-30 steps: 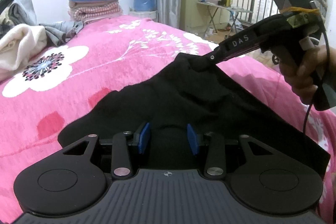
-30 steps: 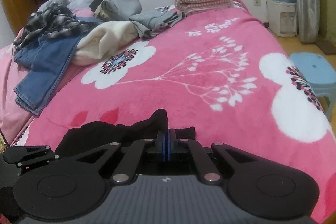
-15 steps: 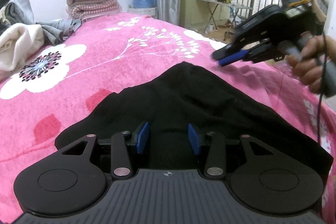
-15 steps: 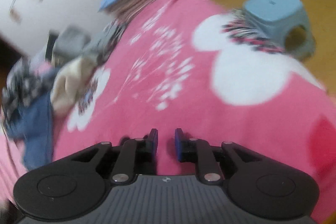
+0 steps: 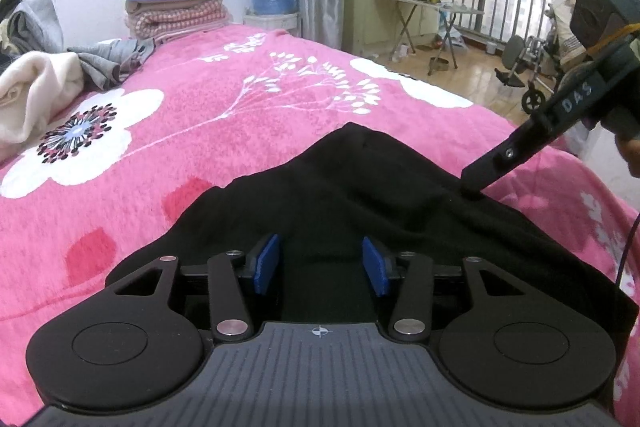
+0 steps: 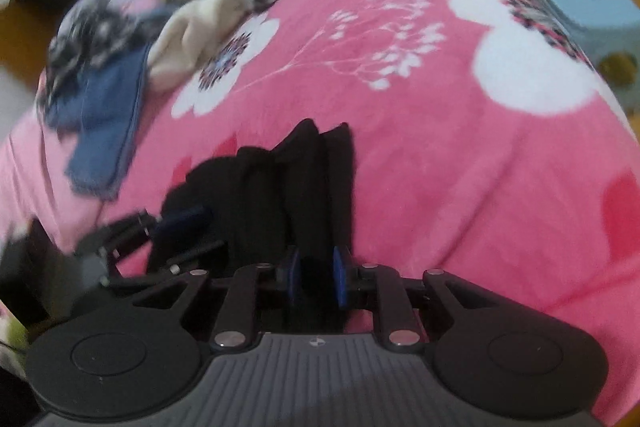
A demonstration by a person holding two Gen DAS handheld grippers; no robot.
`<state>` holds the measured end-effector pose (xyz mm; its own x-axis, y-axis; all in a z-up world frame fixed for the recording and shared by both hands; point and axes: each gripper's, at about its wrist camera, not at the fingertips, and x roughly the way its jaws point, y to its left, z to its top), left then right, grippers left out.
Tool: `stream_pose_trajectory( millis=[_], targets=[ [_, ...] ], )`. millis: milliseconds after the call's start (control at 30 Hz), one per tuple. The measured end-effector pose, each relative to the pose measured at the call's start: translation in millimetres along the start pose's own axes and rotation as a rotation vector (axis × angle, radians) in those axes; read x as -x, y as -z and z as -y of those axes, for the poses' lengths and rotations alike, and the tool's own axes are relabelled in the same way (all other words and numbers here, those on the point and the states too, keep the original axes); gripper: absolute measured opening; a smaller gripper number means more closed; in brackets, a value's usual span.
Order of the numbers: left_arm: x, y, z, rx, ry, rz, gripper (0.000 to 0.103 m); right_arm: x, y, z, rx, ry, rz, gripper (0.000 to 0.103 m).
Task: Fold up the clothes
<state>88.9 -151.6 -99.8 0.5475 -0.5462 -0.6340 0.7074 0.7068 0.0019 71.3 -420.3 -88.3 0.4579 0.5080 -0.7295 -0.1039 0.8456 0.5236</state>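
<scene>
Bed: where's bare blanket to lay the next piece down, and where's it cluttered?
Free: the pink blanket between the black garment and the folded stack, including the branch print and the white flower toward the floor side. Crowded: the unfolded clothes pile by the far wall; both grippers work at the black garment.

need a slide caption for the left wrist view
Left gripper, jaws opening, over a black garment on the pink floral blanket; right gripper tips reach its right edge.

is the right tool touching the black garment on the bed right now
Touching. In the left wrist view the right tool has its tip pressed into the edge of the black garment, with no pink blanket showing between them.
</scene>
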Motion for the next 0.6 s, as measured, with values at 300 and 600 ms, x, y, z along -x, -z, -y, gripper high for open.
stream_pose_trajectory(
  millis=[300, 600],
  targets=[
    [-1.1, 0.9, 1.5, -0.015, -0.012, -0.001, 0.047, -4.0, 4.0, -23.4, 0.199, 0.050, -0.001, 0.015],
    [-3.1, -2.1, 1.0, -0.013, -0.013, 0.001, 0.048, 12.5, 12.3, -23.3, 0.168, 0.111, 0.072, 0.000]
  ],
)
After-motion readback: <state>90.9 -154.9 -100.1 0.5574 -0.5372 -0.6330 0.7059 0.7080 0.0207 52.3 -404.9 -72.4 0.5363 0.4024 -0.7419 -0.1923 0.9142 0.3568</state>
